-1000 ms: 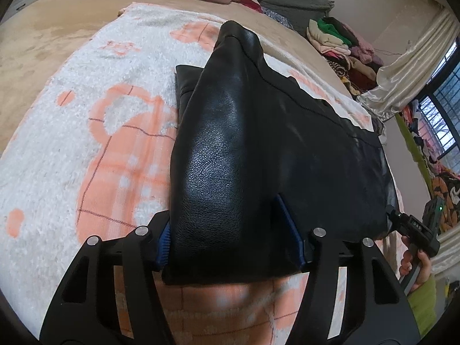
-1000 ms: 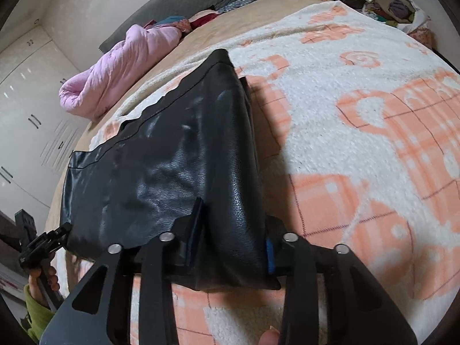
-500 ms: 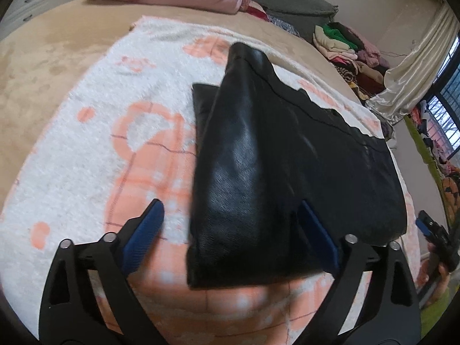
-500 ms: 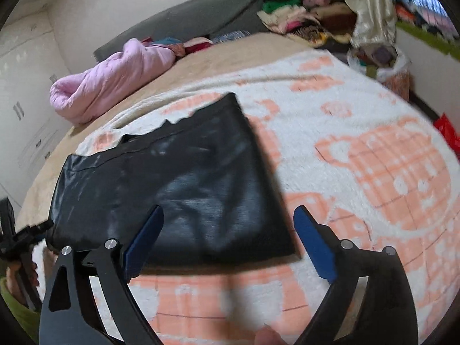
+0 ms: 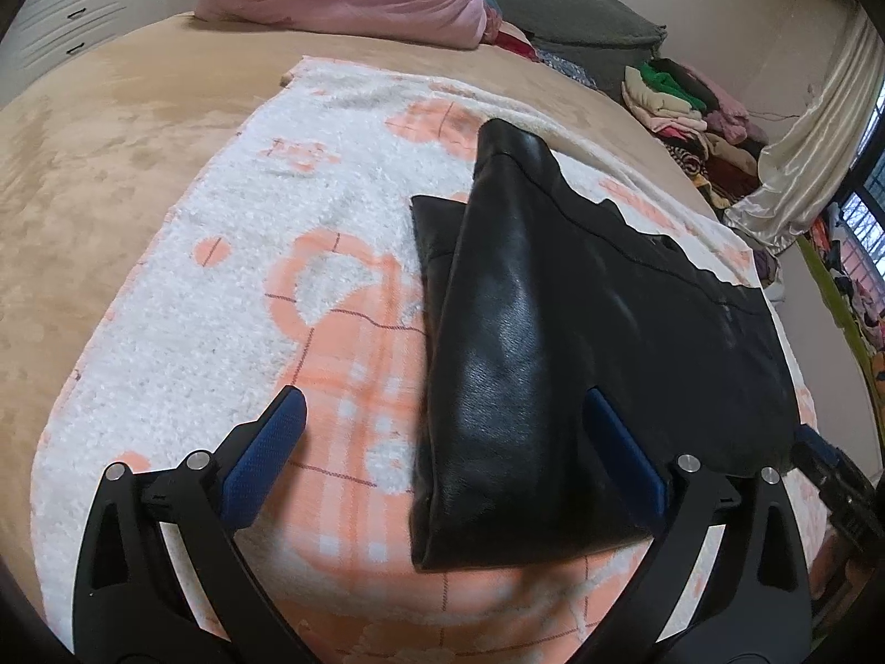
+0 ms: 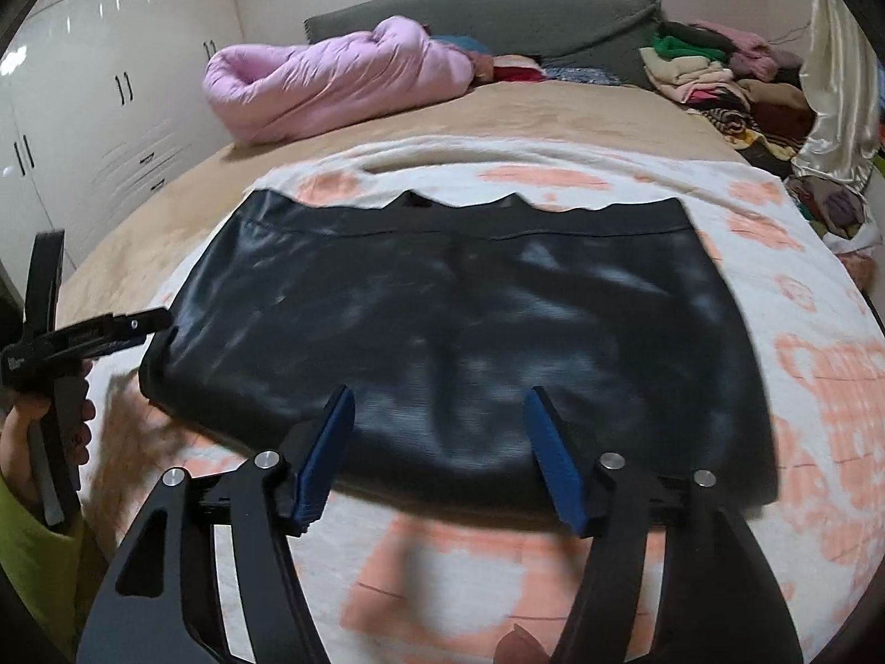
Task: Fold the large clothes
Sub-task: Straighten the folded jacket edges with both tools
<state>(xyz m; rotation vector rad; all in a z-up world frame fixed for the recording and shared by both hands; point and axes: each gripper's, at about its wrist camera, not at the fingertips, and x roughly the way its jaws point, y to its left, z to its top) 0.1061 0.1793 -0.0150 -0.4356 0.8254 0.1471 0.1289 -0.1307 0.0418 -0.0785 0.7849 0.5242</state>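
A black leather garment lies folded flat on a white and orange blanket on the bed. In the left wrist view its near left corner lies between the wide-apart fingers of my left gripper. Those jaws are still opening and the pads do not touch the leather. In the right wrist view the same garment spreads broadside. My right gripper hovers over the middle of its near edge. Its jaws are closing, with leather between the tips but no pad pressing on it. The left gripper shows at the garment's left corner.
A pink quilt and a grey cushion lie at the head of the bed. Piled clothes and a pale curtain stand at the far right. White cupboards line the left wall. A hand holds the left gripper.
Both grippers let go of the garment's folded edge, which now lies flat. The left jaws spread wide. The right gripper swung sideways to the middle of the near edge and rolled level.
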